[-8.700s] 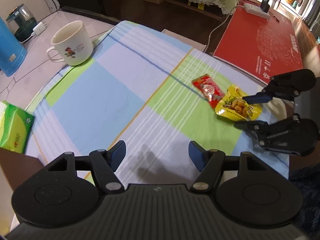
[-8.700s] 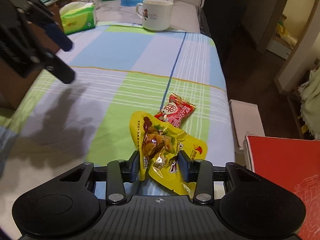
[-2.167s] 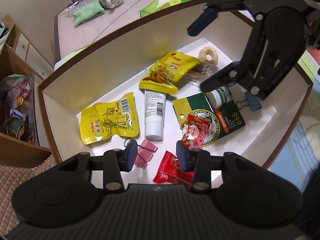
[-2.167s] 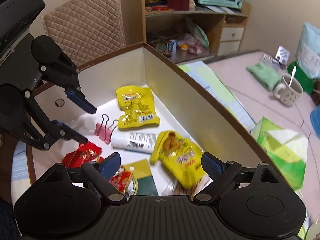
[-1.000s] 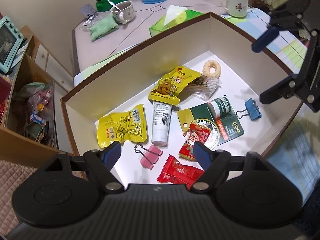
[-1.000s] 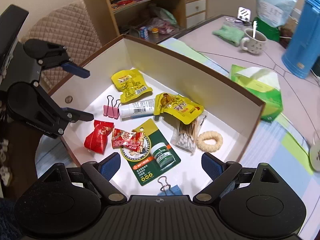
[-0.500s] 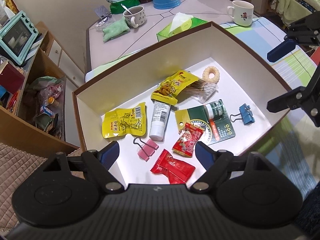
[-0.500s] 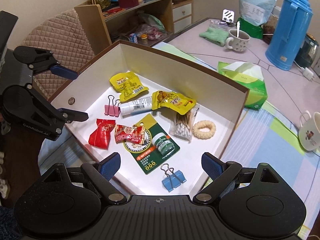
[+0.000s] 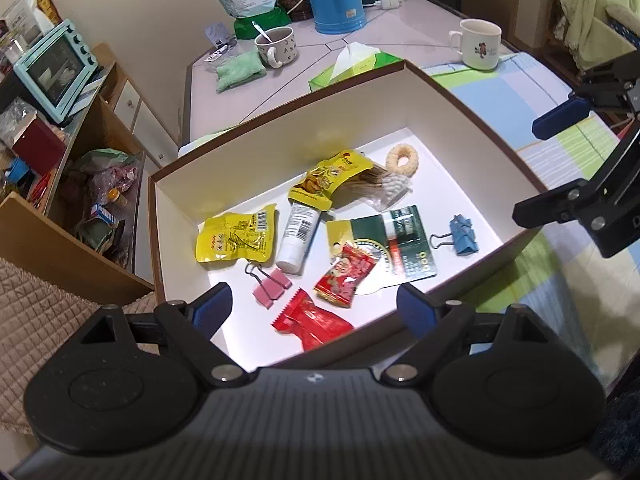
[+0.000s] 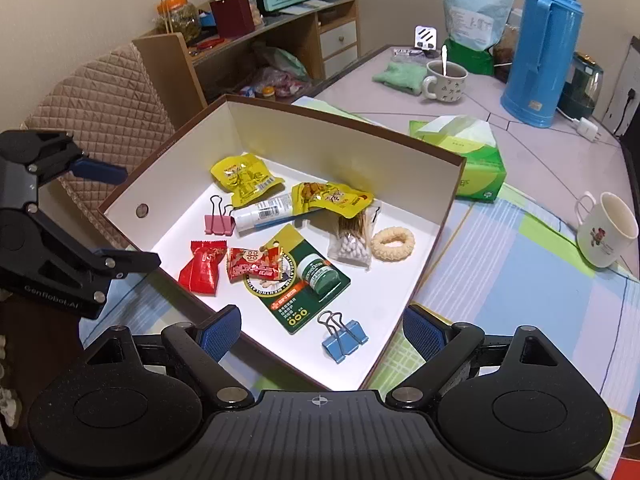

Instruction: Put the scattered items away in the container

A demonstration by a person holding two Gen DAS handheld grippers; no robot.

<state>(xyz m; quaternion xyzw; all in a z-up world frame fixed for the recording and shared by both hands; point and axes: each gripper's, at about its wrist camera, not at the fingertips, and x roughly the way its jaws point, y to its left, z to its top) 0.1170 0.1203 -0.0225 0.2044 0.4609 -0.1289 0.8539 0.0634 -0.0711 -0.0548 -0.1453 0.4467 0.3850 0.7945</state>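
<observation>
The brown-rimmed box (image 9: pixel 320 128) (image 10: pixel 340 148) lies open on the checked cloth. On its white floor are two yellow snack packets (image 9: pixel 238 238) (image 10: pixel 332 196), a white tube (image 9: pixel 298 232), two red candy wrappers (image 9: pixel 346 272) (image 10: pixel 204 266), a pink clip (image 10: pixel 219 222), a blue clip (image 9: pixel 463 235) (image 10: pixel 344 338), a green balm card (image 10: pixel 308 276), cotton swabs and a ring. My left gripper (image 9: pixel 314 312) hovers open over the near rim, holding nothing. My right gripper (image 10: pixel 322 332) is open and empty above the opposite corner. Each shows in the other view: right gripper (image 9: pixel 544 166), left gripper (image 10: pixel 124 216).
Beyond the box stand a green tissue box (image 9: pixel 352 64) (image 10: pixel 468 148), a white mug (image 9: pixel 478 44) (image 10: pixel 606 232), a spooned cup (image 10: pixel 446 80) and a blue thermos (image 10: pixel 544 48). A quilted chair (image 10: pixel 100 88) and a cluttered shelf with a toaster oven (image 9: pixel 56 68) flank the table.
Both grippers have drawn up and back from the box, so more of the table shows. The yellow packet and red candy once on the cloth now lie in the box.
</observation>
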